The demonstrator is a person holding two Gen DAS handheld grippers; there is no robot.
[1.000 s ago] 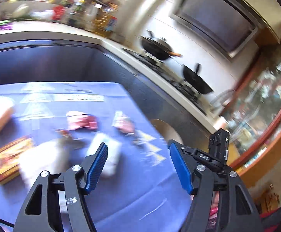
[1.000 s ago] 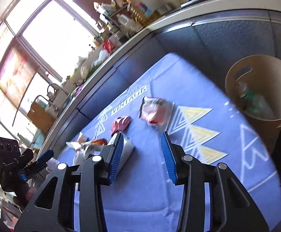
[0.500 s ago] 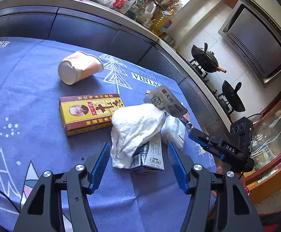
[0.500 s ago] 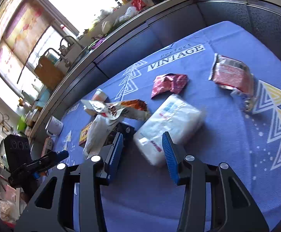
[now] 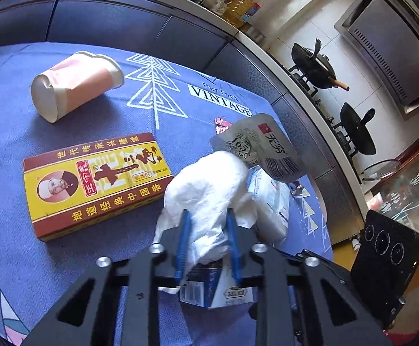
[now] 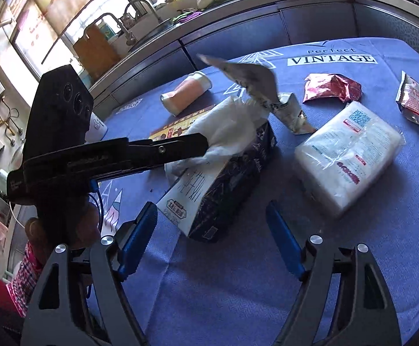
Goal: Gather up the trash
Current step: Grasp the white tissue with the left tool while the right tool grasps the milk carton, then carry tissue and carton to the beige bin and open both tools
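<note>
Left wrist view: the left gripper (image 5: 208, 242) pinches the crumpled white tissue (image 5: 212, 190) atop the dark milk carton (image 6: 226, 173) mid-tablecloth, ready to lift, while the right gripper (image 6: 212, 239) waits spread.

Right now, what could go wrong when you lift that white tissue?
The left gripper pinches only the tissue, which is soft, so it might tear or slip out. A silver wrapper leans against the tissue and may tumble when it rises. The tissue also lies on a carton, which could get dragged along. The right gripper is open, holding nothing.
</note>
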